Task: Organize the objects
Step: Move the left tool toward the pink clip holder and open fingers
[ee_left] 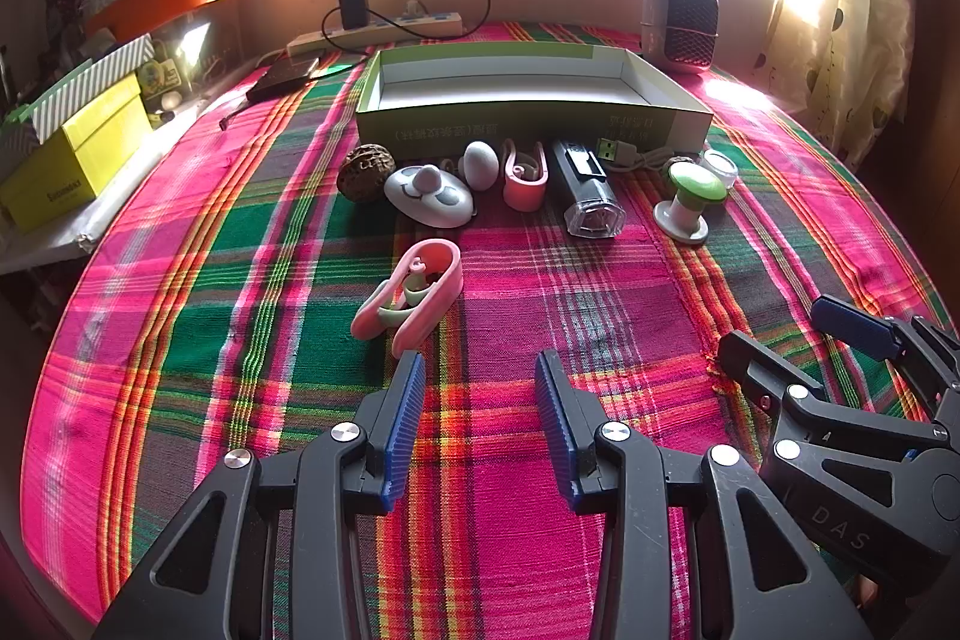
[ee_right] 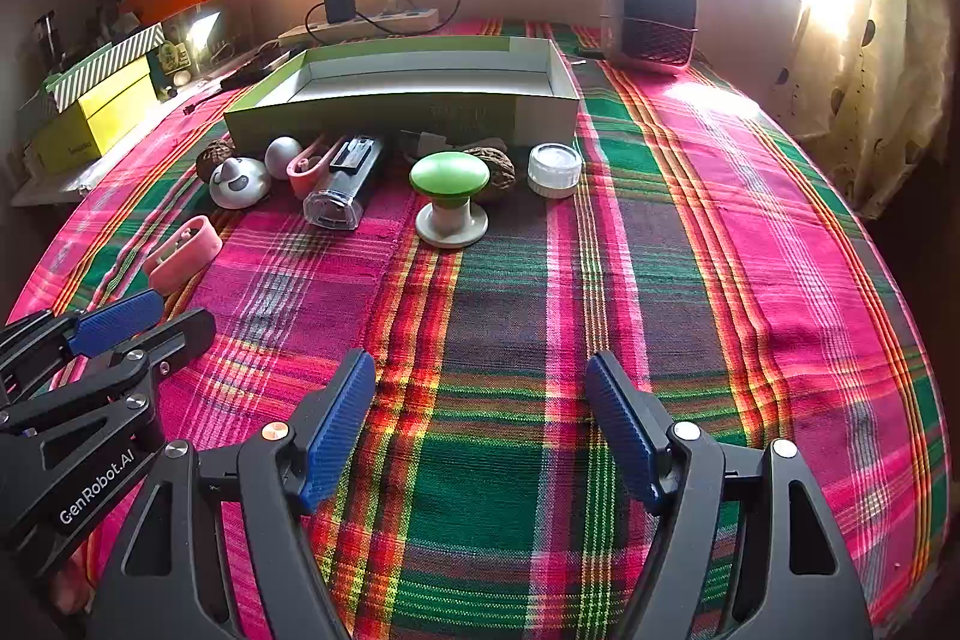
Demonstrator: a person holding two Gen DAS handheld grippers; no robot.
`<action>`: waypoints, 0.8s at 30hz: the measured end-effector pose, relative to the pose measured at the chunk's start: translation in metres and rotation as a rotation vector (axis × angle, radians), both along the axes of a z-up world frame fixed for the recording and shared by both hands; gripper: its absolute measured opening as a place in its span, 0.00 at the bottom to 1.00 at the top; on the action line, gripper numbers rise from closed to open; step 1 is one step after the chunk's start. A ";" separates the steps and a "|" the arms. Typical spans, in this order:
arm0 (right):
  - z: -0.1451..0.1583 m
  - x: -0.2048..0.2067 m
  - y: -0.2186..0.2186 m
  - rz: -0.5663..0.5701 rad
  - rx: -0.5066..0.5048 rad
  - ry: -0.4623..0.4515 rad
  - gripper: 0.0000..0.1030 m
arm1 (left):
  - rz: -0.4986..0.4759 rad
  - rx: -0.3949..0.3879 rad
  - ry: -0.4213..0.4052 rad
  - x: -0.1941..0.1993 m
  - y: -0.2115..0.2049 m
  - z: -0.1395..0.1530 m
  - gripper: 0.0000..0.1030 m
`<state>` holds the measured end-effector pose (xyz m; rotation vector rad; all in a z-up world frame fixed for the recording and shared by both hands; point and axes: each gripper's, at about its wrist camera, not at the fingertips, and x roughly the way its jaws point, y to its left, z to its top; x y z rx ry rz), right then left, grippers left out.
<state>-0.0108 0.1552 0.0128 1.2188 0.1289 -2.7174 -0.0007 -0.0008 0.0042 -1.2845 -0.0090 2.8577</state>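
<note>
An open green cardboard box (ee_left: 528,118) (ee_right: 396,118) lies on the plaid cloth, and nothing shows inside it. In front of it sits a row: a walnut (ee_left: 365,171), a white smiley toy (ee_left: 429,196), a white egg (ee_left: 481,164), a pink clip (ee_left: 524,175), a black and clear device (ee_left: 588,190) (ee_right: 345,184), a green-topped knob (ee_left: 690,199) (ee_right: 449,196) and a white lid (ee_right: 554,167). A second pink clip (ee_left: 411,295) (ee_right: 180,256) lies nearer, just beyond my left gripper (ee_left: 480,370), which is open with nothing between its fingers. My right gripper (ee_right: 480,370) hovers open and holds nothing.
A small heater (ee_left: 681,22) (ee_right: 651,19) stands behind the box at right, a power strip (ee_left: 378,28) with charger and cable at the back. Yellow and striped boxes (ee_left: 78,148) crowd the left shelf. A curtain (ee_right: 870,70) hangs at right.
</note>
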 end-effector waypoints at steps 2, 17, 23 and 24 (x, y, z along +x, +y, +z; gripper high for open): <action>0.000 0.000 0.000 0.000 0.000 0.000 0.71 | 0.000 0.000 0.000 0.000 0.000 0.000 0.34; 0.001 -0.003 0.003 0.037 0.004 -0.023 0.71 | -0.029 -0.002 -0.012 -0.001 -0.004 0.002 0.34; 0.002 -0.007 0.005 0.089 0.015 -0.052 0.71 | -0.053 -0.025 -0.030 0.005 -0.010 0.004 0.34; 0.002 -0.007 0.006 0.096 0.017 -0.057 0.71 | -0.054 -0.031 -0.029 0.007 -0.012 0.004 0.34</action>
